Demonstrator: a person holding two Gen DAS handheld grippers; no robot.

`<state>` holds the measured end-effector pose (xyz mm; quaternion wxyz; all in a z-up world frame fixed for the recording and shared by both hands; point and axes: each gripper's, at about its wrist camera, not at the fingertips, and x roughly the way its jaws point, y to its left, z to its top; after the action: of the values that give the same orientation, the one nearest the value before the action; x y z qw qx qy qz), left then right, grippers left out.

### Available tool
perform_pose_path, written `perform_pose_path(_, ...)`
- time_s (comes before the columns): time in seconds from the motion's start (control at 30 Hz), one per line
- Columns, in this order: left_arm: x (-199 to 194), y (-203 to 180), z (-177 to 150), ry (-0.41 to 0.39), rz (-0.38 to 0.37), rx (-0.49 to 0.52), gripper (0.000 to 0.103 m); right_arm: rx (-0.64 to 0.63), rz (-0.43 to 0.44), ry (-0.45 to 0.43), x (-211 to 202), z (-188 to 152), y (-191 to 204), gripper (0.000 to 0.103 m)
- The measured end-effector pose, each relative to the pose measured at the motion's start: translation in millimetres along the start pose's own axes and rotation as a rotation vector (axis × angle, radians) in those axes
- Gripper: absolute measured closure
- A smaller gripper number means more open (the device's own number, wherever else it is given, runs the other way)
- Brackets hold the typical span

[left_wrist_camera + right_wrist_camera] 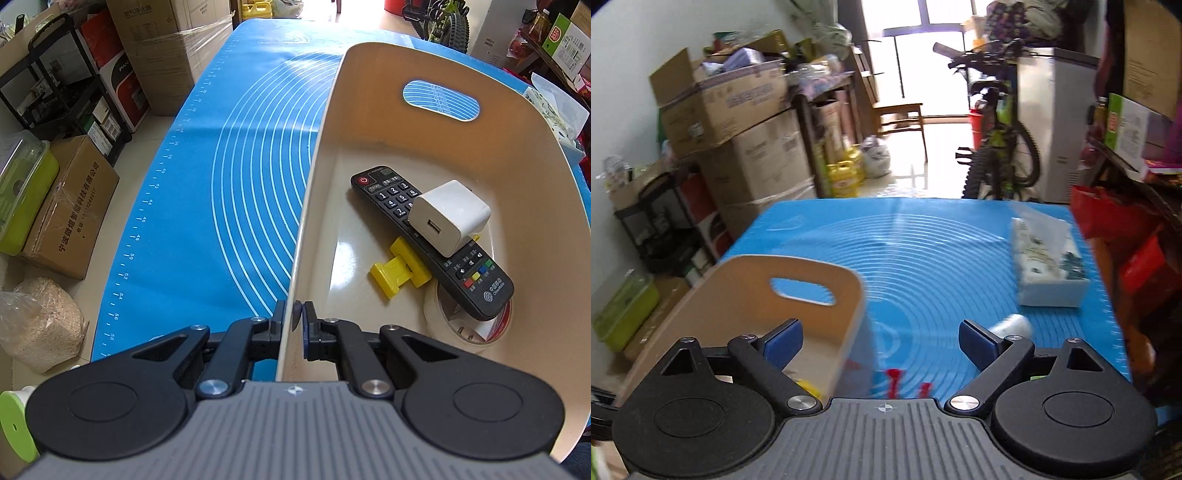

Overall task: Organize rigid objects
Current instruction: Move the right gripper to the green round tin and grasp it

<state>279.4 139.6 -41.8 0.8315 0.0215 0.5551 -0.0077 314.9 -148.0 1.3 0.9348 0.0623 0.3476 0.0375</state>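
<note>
The left tongs (297, 314) are clenched on the near rim of a beige plastic bin (373, 62), one pad outside the wall and one inside, holding it on a blue mat (236, 155) printed with white rings that covers the surface. Inside the bin, a black remote control (388, 195) lies aslant across the floor with a white USB charger block (448, 216) resting on top of its middle; a yellow spool-shaped piece (397, 271) sits against the remote's left side, and a roll of tape (439, 321) lies under its lower end. The right tongs (881, 345) stand released and spread wide, with nothing between the blue pads, above the bin's right wall and the mat. Just beyond the right pad lies a blurred whitish object (1014, 325), and farther off a white tissue box (1049, 266) stands near the mat's right edge. Small red pieces (895, 376) show on the mat close under the tongs.
</note>
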Motion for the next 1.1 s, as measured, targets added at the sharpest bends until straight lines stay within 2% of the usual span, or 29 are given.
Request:
perform_pose_path(0.1,0.1,-0.1,0.1,0.000,0.001,-0.001,0.093,0.035,-0.066,0.009,14.8,-10.8,-22.9,0.011)
perform_pose_path(0.33,0.0,-0.3,0.2,0.000,0.001,-0.001,0.093,0.151,-0.182,0.135,61.0,-35.8,-71.2,0.011)
perform_pose_path(0.53,0.0,-0.3,0.3,0.000,0.002,-0.001,0.093,0.204,-0.246,0.179,87.6,-54.9,-95.0,0.012)
perform_pose_path(0.77,-0.6,-0.6,-0.1,0.000,0.008,0.002,0.093,0.142,-0.264,0.145,95.5,-65.3,-95.6,0.016)
perform_pose_path(0.87,-0.6,-0.9,-0.2,0.001,0.009,0.002,0.092,0.087,-0.274,0.135,93.9,-69.5,-88.9,0.023)
perform_pose_path(0.97,-0.7,-1.3,-0.2,0.000,0.011,0.003,0.092,0.092,-0.271,0.113,89.7,-71.4,-87.1,0.027)
perform_pose_path(1.1,-0.8,-1.7,-0.5,0.001,0.011,0.004,0.092,0.083,-0.272,0.090,83.9,-73.1,-83.6,0.046)
